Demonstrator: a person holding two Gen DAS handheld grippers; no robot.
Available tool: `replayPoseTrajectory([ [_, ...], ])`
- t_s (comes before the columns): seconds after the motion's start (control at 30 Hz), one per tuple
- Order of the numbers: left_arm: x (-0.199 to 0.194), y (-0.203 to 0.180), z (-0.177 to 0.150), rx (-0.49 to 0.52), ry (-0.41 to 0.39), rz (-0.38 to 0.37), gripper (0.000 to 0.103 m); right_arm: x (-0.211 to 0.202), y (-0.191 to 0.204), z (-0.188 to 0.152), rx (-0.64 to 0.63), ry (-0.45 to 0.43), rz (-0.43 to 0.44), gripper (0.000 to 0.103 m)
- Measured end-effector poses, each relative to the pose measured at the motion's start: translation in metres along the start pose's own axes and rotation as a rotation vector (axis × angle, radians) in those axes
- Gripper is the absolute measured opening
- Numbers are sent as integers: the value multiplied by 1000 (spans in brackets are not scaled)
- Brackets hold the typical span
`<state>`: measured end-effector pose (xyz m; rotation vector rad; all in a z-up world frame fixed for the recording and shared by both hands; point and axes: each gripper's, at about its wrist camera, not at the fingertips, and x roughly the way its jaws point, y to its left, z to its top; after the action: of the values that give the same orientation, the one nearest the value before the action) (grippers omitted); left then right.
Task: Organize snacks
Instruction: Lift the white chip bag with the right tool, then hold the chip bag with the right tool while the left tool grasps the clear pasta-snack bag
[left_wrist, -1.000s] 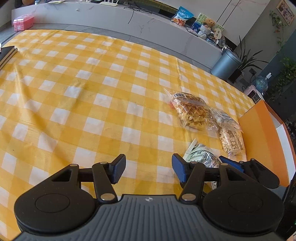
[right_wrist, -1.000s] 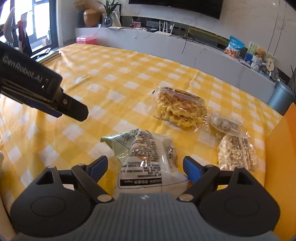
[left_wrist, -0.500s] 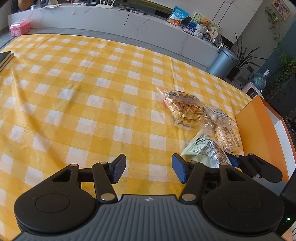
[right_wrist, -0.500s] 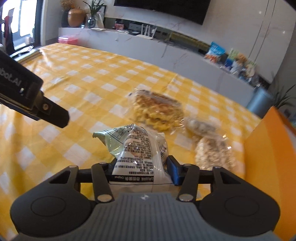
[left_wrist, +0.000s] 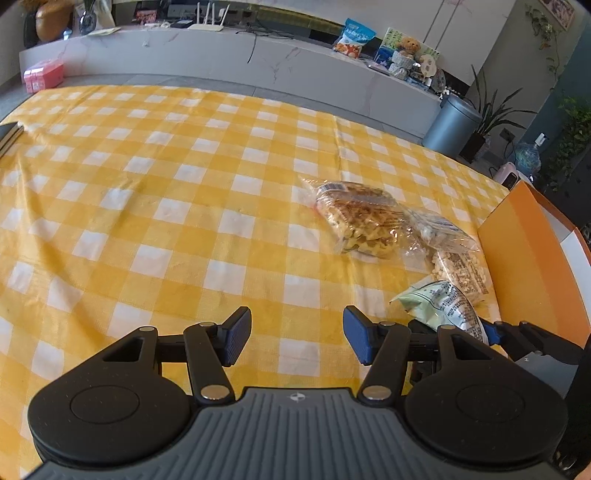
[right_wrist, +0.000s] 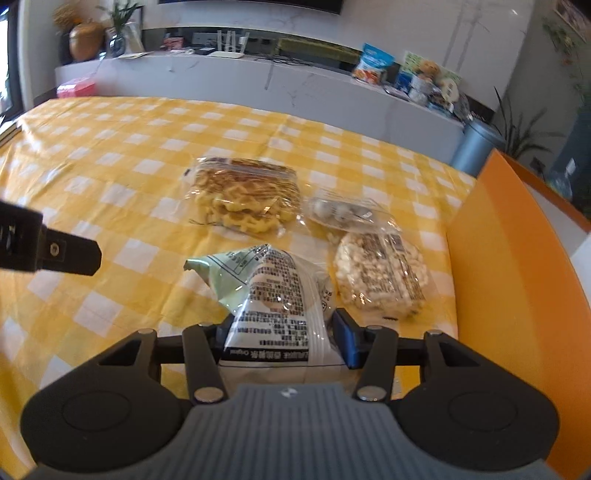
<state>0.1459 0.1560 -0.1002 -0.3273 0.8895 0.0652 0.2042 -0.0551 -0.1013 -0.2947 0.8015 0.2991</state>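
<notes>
Change noted: right gripper (right_wrist: 284, 343) jaws, wide apart 1 second earlier, now clamped on pale green snack packet (right_wrist: 273, 295); packet raised off checked tablecloth (right_wrist: 110, 155). Pick step judged complete; transfer to orange box (right_wrist: 509, 258), right of gripper, judged next. 3 clear snack bags (right_wrist: 243, 195) ahead of jaws, not yet moved. Left gripper (left_wrist: 297, 334) half open, nothing between pads, nothing touched.
</notes>
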Motion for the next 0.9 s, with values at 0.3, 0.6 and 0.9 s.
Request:
replayPoseTrajectory([
  [0.3,9,-35,33,195,-99,-100,69,6,-25,-2,151,38,70,50],
  [0.6,60,-81,63,619,-15,-116,79,12,-32,-2,194,58,89,50],
  [0.9,119,-81,90,764,189,-202,100,11,-32,-2,189,60,91,50],
])
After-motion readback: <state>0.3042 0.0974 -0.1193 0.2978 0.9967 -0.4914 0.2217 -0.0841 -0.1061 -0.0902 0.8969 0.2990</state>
